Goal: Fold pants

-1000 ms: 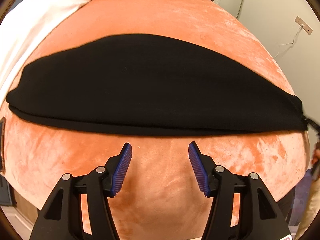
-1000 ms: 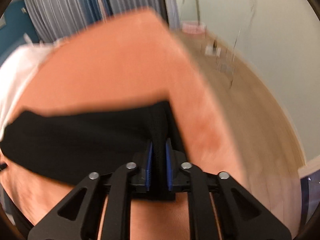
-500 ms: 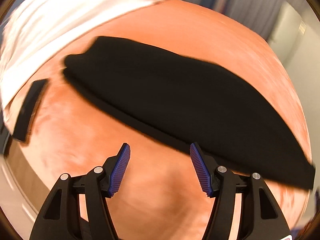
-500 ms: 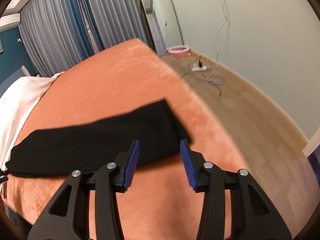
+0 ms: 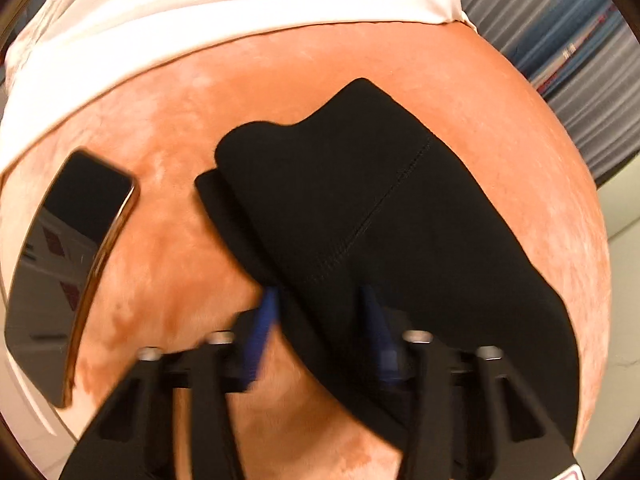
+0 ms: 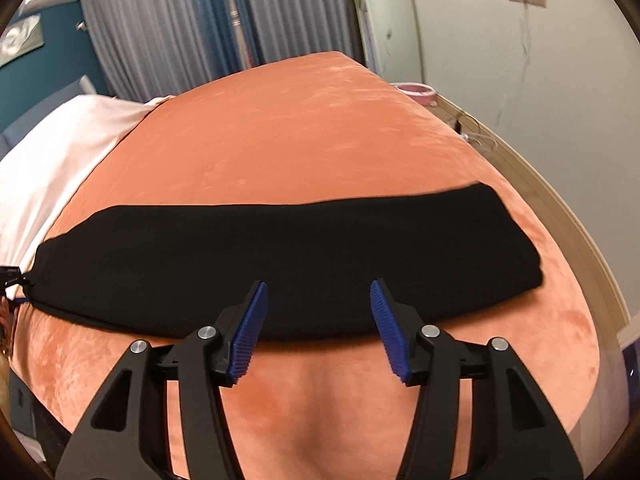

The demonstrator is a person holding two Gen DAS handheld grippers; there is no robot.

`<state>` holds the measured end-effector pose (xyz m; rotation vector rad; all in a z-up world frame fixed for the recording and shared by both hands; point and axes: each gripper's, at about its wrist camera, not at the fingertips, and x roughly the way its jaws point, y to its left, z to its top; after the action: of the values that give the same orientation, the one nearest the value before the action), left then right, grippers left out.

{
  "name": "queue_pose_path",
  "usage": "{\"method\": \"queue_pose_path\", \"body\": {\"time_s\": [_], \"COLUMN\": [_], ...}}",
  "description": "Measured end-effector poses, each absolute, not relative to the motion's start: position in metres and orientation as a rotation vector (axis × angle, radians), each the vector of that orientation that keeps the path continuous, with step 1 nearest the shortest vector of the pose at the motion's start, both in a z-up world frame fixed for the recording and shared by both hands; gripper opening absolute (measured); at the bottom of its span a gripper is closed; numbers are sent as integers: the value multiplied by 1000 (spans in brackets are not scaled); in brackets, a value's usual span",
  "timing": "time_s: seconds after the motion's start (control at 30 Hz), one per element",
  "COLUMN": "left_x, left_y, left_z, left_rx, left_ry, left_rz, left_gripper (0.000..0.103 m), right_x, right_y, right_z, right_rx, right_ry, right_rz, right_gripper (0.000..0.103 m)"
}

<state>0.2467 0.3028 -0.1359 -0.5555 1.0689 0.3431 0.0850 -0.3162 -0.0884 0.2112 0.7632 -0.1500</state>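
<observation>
Two tongs are in my hands, and both stand with their blue pads spread apart, holding nothing. My left gripper (image 5: 318, 312) is down at the black pants (image 5: 372, 216): the folded edge of the cloth lies between its two pads, the left pad at the cloth's near border and the right pad partly over the black fabric, though motion blur keeps me from saying whether either pad touches it. From this gripper the pants run away up and to the right across the orange velvet bedspread (image 5: 180, 128), with a stitched seam showing on the top layer and a lower layer peeking out on the left side. To the left of this gripper, apart from the pants, a dark smartphone (image 5: 68, 264) lies on the bedspread, and beyond it, at the far side, sits a white sheet (image 5: 200, 4). My right gripper (image 6: 318, 310) hovers over the near long edge of the pants (image 6: 280, 256), which stretch as a long folded band from left to right just ahead of its tips on the bedspread (image 6: 300, 128). Grey curtains (image 6: 180, 32) hang far ahead, and a wood floor (image 6: 560, 196) runs along the right.
</observation>
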Motion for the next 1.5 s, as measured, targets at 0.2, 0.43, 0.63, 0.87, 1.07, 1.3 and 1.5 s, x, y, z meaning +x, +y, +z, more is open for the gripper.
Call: {"method": "queue_pose_path", "body": {"time_s": [0.2,0.43,0.63,0.87,1.07,1.3,1.5], "left_x": [221,206,194,203,216,231,213], "left_y": [292,284,264,182,148,156,175], "left_z": [-116,-124,-50,-81,-130,-137,-130], "left_rx": [-460,-368,-334,-254,-272,-330,-356], "left_ry": [1058,1097,934,1043,1166,1170,1180], "left_rz": [311,401,411,153,37,4,-88], "left_gripper": [9,20,39,57,57,42,5], "right_x": [86,92,84,104,137,178,160], "right_y": [-296,-294,-286,-180,-87,-32,-51], "right_z": [-79,-93,-92,-97,-111,-135,-110], "right_rx": [184,170,101,-132,-294,-331,-290], "right_ry": [751,794,803,805,827,936,953], "right_rz": [-132,-147,-86,260,477,616,737], "right_gripper": [52,62,62,62,62,30,5]}}
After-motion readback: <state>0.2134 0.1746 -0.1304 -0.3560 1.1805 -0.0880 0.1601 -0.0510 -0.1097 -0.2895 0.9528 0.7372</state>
